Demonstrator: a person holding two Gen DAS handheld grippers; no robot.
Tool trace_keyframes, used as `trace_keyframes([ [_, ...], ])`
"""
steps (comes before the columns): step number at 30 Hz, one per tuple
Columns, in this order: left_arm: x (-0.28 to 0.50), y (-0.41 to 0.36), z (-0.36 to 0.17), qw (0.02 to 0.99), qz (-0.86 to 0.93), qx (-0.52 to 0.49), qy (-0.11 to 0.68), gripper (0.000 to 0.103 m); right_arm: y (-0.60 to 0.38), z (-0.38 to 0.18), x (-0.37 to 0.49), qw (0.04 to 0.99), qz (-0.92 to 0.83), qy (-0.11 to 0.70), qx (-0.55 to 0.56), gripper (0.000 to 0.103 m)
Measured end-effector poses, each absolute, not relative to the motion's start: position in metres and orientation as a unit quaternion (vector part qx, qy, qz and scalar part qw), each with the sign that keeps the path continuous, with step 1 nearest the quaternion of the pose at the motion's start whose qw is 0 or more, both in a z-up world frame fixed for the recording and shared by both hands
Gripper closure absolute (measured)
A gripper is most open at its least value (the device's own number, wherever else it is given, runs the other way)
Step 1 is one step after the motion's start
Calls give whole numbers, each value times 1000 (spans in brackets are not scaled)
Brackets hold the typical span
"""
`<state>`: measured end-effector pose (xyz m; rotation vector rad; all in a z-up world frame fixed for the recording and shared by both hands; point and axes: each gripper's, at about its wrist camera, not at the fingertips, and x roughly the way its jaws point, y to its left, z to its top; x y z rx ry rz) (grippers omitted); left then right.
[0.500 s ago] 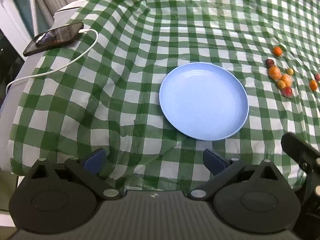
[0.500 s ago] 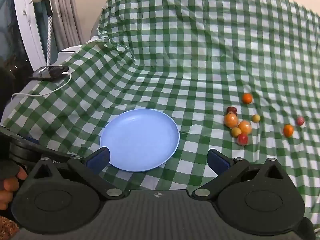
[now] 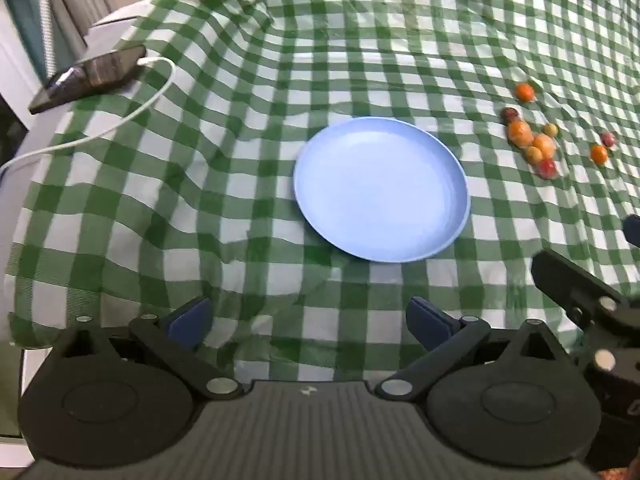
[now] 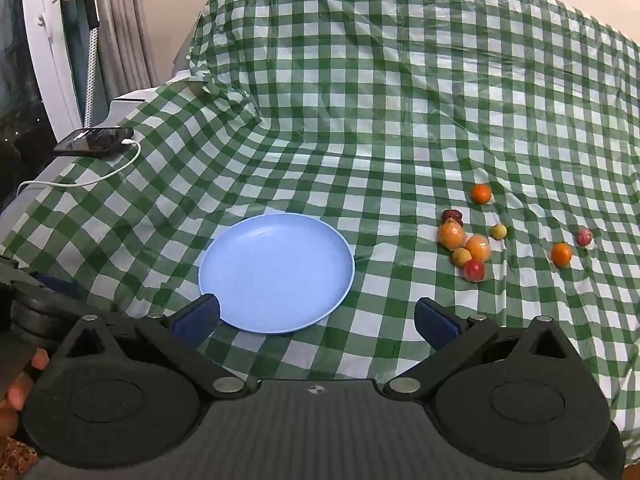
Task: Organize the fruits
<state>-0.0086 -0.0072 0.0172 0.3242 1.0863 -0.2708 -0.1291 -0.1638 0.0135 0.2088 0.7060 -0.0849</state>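
An empty light-blue plate (image 3: 381,188) (image 4: 276,272) lies on the green-and-white checked cloth. Several small fruits, orange, yellow, red and one dark, lie in a loose cluster (image 3: 534,142) (image 4: 466,246) to the plate's right, with two more fruits (image 4: 561,254) further right. My left gripper (image 3: 308,322) is open and empty, hovering near the cloth's front edge short of the plate. My right gripper (image 4: 316,320) is open and empty, just in front of the plate's near rim. Part of the right gripper (image 3: 580,296) shows in the left wrist view.
A black phone (image 3: 90,76) (image 4: 94,141) with a white charging cable (image 3: 120,120) lies at the far left on the cloth. The cloth (image 4: 400,100) rises steeply behind the plate. Curtains and a window frame (image 4: 60,40) stand at the left.
The left gripper's view has shifted slightly, with the plate now a little higher and more central. The right gripper has barely moved. Both stay open.
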Motion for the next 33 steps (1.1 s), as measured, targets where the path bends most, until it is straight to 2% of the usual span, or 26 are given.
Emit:
trace_keyframes([
  [15, -17, 1, 9, 840, -114, 187, 497, 0, -150, 19, -128, 933, -20, 352, 72, 0],
  [33, -20, 10, 8, 850, -100, 164, 490, 0, -147, 19, -127, 934, -18, 350, 67, 0],
])
